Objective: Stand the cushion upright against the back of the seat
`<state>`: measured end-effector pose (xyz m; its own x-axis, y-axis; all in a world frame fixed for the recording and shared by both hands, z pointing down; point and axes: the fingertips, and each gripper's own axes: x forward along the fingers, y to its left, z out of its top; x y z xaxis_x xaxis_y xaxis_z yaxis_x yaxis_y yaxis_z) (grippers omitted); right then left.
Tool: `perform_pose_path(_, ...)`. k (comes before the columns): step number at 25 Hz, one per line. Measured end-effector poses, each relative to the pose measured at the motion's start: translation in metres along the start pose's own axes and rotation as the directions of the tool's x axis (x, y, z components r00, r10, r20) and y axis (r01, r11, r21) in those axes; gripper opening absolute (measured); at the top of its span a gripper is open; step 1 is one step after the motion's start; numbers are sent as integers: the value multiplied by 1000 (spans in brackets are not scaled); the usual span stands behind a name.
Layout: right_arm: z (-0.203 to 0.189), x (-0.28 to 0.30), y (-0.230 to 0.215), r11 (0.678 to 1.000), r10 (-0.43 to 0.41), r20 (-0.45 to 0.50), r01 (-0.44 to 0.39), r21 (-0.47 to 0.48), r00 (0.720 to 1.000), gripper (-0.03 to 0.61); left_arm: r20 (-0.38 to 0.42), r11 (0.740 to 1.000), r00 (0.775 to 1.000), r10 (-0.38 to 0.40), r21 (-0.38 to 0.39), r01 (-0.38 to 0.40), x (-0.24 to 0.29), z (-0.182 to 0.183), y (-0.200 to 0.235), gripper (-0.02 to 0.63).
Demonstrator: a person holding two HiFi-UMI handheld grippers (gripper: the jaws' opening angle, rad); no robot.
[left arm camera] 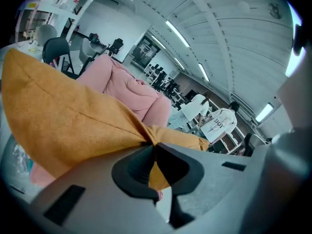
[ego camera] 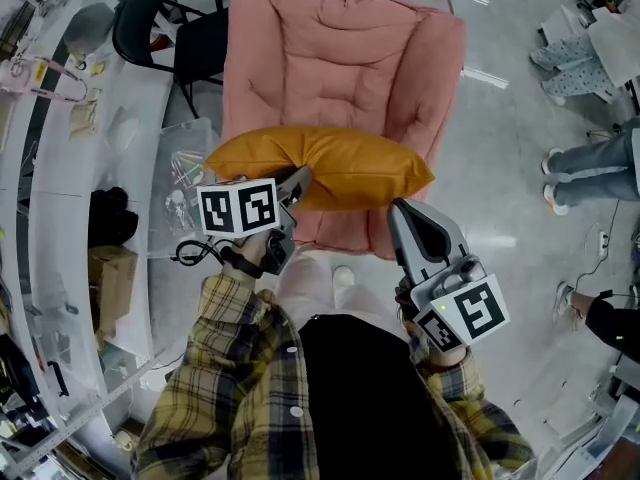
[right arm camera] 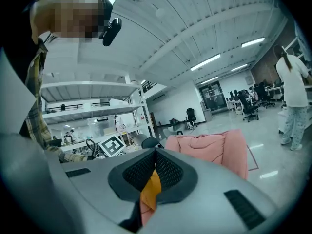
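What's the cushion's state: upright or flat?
Flat, not upright: cushion lies crosswise over the front of the pink seat, broad face up.

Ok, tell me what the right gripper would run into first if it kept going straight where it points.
The orange cushion: the right gripper has its fabric between closed jaws. Beyond that, probably the pink seat, straight ahead; depth is unclear.

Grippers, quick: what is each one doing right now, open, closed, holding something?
Left gripper: closed, pinching a corner of the orange cushion.
Right gripper: closed, pinching the same cushion's edge.
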<state>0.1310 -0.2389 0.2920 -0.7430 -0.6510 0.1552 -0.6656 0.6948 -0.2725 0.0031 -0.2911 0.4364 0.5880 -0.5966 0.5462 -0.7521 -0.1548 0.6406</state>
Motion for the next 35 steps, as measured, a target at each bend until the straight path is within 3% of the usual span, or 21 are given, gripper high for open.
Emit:
perform_pose_path(14,8,78,-39,989,-144,-33,145,22,989,17,-44,995,996,-76,53,79,76,120,36,20)
perform_pose_path(24,8,132,-54,985,-149,-28,151,82,988,17,-49,994,994,-98,-46,96,120,182,67,23)
perform_pose_path(35,3,142,-70,969,-208,-14,208,130,978,17,-33,993,997,-69,-102,65,158,226,91,36)
